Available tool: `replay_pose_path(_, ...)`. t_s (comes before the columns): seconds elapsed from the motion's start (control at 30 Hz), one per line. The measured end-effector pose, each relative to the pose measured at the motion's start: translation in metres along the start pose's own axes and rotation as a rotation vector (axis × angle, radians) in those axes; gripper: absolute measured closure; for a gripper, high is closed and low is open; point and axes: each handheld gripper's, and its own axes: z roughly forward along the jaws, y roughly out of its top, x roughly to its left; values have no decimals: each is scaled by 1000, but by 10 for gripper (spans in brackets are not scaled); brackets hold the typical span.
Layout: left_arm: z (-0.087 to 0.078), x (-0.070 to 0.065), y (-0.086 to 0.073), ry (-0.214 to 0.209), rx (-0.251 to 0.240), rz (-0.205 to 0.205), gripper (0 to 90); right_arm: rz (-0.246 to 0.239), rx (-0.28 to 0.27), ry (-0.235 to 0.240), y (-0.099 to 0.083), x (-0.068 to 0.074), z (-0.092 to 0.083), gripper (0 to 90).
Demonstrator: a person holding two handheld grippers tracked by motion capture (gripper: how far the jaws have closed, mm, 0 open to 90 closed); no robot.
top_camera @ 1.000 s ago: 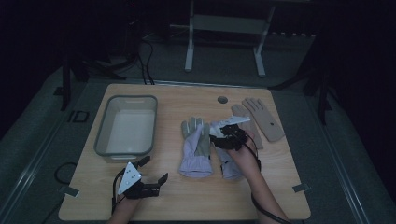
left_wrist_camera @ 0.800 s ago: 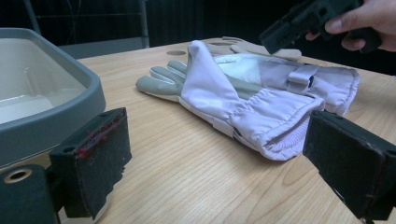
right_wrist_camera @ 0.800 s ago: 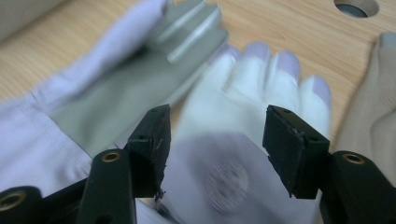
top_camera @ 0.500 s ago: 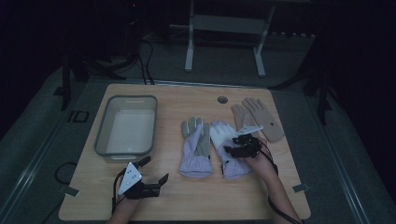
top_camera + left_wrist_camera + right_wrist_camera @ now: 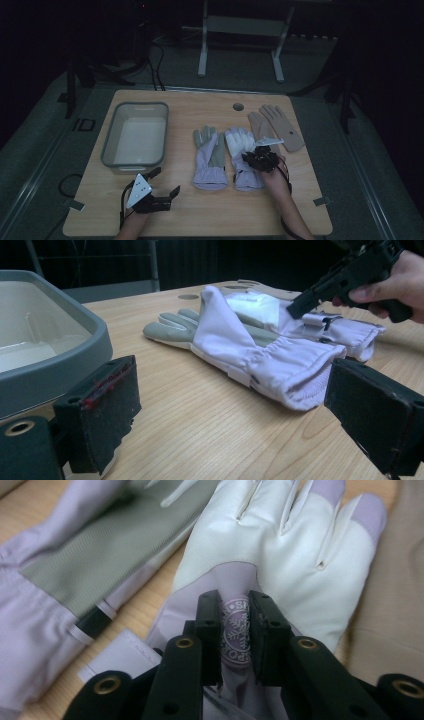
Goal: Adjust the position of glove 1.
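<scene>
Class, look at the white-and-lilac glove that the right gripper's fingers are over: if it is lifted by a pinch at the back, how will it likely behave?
The glove will probably flop, its fingers and cuff drooping, since its fabric looks soft and creased. It seems light. The right gripper straddles the snowflake logo, so the cloth may bunch rather than slip.

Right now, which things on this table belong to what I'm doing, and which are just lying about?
Likely in the job: the white-and-lilac fabric glove, with the right gripper set close about its logo patch; its mate, the lilac glove with a grey-green palm; perhaps the grey plastic bin.
Lying about: the tan glove; the left gripper, open, idle.
</scene>
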Motion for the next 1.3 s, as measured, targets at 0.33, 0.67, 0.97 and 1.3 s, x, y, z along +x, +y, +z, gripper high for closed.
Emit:
replay_pose_path(0.33,0,0,0,5,0,0,79,70,-96,-27,34,20,-44,781)
replay_pose_path(0.67,0,0,0,9,-1,-2,79,37,-140,-20,75,70,-58,777)
replay_pose_path(0.97,0,0,0,10,0,2,79,58,-119,-37,85,107,-28,766)
replay_pose_path(1.3,0,0,0,7,4,3,79,111,-6,-58,58,112,41,738)
